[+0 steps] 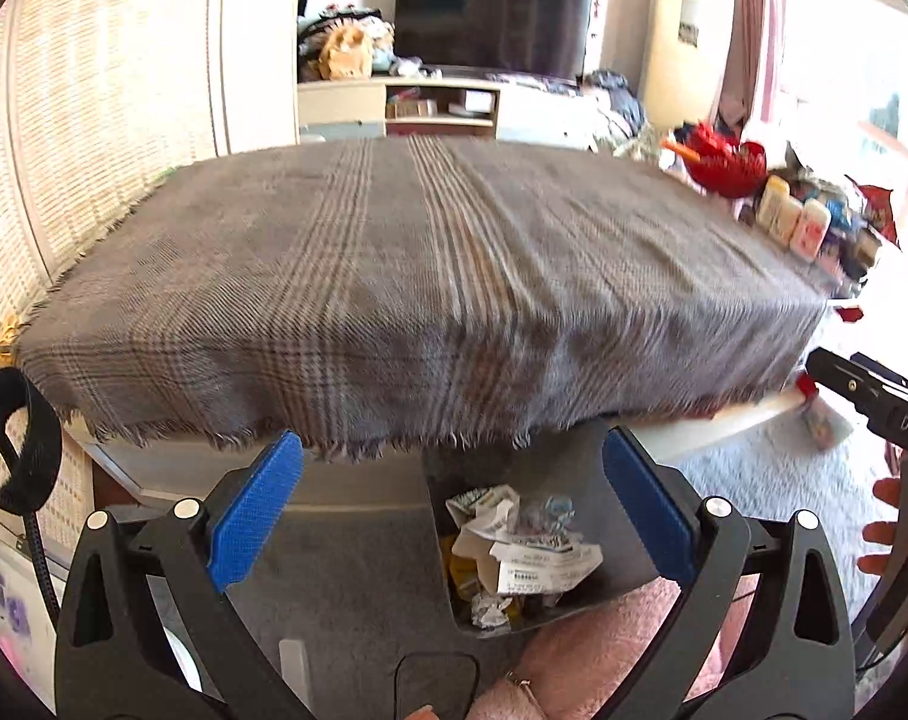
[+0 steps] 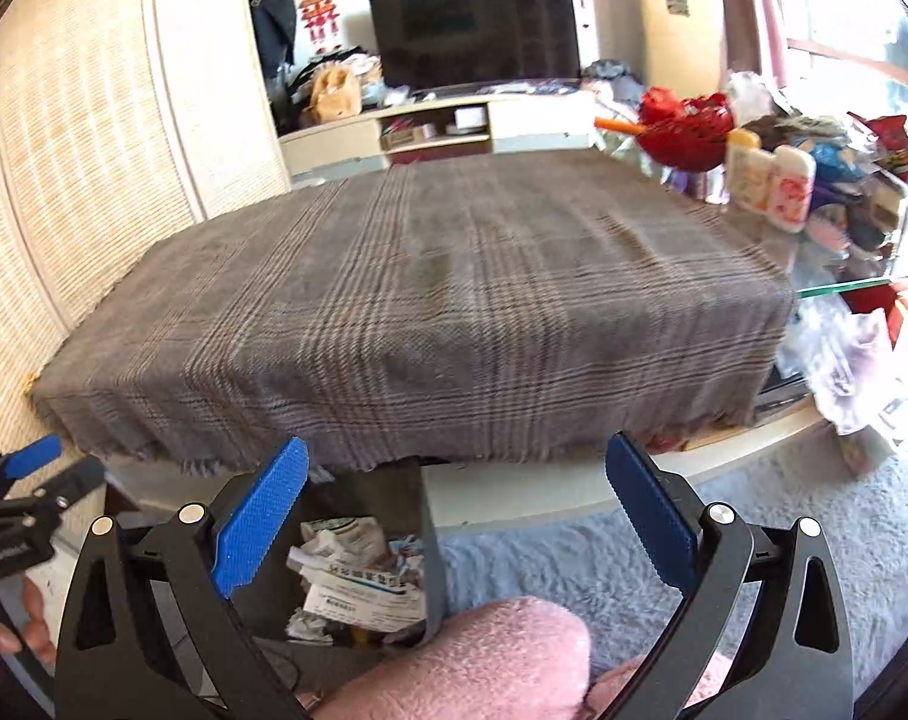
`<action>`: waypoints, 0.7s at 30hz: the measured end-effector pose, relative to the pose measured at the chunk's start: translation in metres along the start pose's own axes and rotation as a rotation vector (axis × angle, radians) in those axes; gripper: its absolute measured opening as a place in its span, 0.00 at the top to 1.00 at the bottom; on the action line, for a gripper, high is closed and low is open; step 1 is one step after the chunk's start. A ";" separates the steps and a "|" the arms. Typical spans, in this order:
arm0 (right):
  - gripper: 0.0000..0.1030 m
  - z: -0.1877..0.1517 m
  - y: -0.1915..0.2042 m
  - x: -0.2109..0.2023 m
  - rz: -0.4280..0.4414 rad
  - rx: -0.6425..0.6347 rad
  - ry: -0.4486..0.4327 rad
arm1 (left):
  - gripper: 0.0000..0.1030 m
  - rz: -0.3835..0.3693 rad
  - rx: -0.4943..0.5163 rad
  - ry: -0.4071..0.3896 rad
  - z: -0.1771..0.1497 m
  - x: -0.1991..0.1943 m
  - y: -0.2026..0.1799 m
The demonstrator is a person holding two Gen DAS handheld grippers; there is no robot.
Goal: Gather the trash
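A grey bin point(image 1: 622, 546) point(image 2: 433, 558) stands on the floor below the table's front edge, holding crumpled paper and wrappers point(image 1: 517, 546) point(image 2: 358, 576). My left gripper point(image 1: 454, 504) hangs above the bin, jaws wide open, nothing between the blue pads point(image 1: 256, 516). My right gripper point(image 2: 454, 510) is likewise wide open and empty, over the bin's right wall. Each gripper shows at the edge of the other's view: the right gripper point(image 1: 874, 402), the left gripper point(image 2: 46, 468). The plaid cloth point(image 1: 418, 288) point(image 2: 418, 312) covering the table top bears no trash in its middle.
A red bowl point(image 1: 727, 165) point(image 2: 688, 132), bottles point(image 1: 796, 222) point(image 2: 772, 183) and snack packets crowd the table's right end. A pink fluffy sleeve or knee point(image 2: 472, 660) lies near the camera. A wicker sofa point(image 1: 82, 120) flanks the left. A television point(image 1: 490, 18) stands behind.
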State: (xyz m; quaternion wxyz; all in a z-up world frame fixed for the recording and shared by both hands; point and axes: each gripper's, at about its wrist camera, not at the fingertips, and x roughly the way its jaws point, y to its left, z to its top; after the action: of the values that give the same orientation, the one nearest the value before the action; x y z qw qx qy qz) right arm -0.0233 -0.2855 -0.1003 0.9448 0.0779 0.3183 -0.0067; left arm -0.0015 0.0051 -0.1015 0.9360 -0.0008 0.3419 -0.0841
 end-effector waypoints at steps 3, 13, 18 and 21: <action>0.03 0.005 -0.004 -0.019 -0.031 -0.004 -0.059 | 0.08 0.009 -0.018 -0.051 0.007 -0.016 0.004; 0.03 0.020 0.009 -0.067 0.007 -0.046 -0.215 | 0.08 0.057 -0.039 -0.196 0.026 -0.058 0.011; 0.03 0.026 0.023 -0.082 0.022 -0.089 -0.262 | 0.08 0.073 -0.039 -0.238 0.030 -0.071 0.014; 0.03 0.026 0.031 -0.090 0.026 -0.109 -0.292 | 0.08 0.077 -0.036 -0.261 0.032 -0.078 0.014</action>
State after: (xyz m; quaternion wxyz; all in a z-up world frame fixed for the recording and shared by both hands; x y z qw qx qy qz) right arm -0.0773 -0.2619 -0.0217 0.9838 0.0287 0.1764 0.0118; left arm -0.0371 0.0295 -0.0278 0.9749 -0.0154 0.2184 -0.0409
